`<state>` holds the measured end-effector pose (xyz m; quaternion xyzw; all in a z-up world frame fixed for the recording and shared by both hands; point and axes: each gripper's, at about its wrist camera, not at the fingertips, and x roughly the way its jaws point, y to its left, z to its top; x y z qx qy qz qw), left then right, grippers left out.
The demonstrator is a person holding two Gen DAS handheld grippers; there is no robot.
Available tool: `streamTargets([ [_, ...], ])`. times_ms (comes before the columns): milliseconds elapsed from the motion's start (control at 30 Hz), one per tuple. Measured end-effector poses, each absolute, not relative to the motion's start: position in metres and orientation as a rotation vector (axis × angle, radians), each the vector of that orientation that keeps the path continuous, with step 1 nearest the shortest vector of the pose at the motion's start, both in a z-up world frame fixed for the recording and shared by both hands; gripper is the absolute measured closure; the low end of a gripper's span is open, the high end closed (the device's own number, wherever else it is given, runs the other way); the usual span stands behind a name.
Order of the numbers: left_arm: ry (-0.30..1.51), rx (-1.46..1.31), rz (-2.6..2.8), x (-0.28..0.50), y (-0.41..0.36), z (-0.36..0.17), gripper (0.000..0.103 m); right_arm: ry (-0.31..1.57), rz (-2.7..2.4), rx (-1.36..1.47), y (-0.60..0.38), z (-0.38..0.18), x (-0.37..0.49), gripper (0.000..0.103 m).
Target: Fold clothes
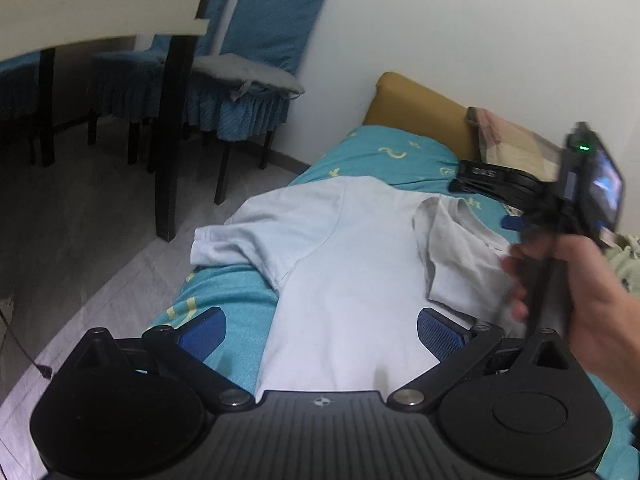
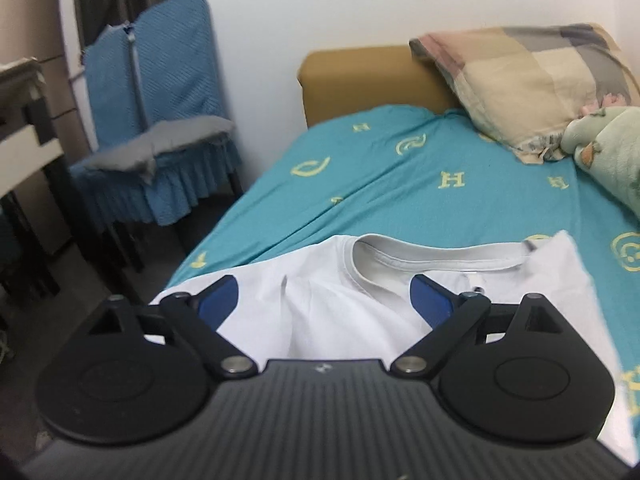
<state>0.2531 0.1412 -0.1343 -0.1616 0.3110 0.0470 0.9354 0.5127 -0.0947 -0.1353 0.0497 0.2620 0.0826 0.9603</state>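
Partly cut off, white T-shirt [image 2: 340, 304] lies beneath both claws, jaws spread, empty.

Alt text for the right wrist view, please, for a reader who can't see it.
The open right gripper hovers over a white cotton T-shirt, collar facing away, spread on a teal bedsheet with yellow motifs. A patchwork pillow lies at the far right, and a blue-covered chair stands left.

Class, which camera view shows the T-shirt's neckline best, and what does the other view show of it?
The right wrist view: the white T-shirt's neckline lies close and unobstructed just beyond the open right gripper. The left wrist view shows the shirt's body and sleeves, but no clear collar.
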Motion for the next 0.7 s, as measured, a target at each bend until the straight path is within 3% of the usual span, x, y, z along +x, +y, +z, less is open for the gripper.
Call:
streamTargets([
  [367, 0.566, -0.188, 0.025, 0.225, 0.118, -0.116, 0.0, 0.388, 0.152, 0.114, -0.152, -0.063, 0.328, 0.009],
  [700, 0.57, -0.202, -0.016, 0.162, 0.083, -0.081, 0.0, 0.368, 0.162, 0.184, -0.203, -0.038, 0.175, 0.009],
])
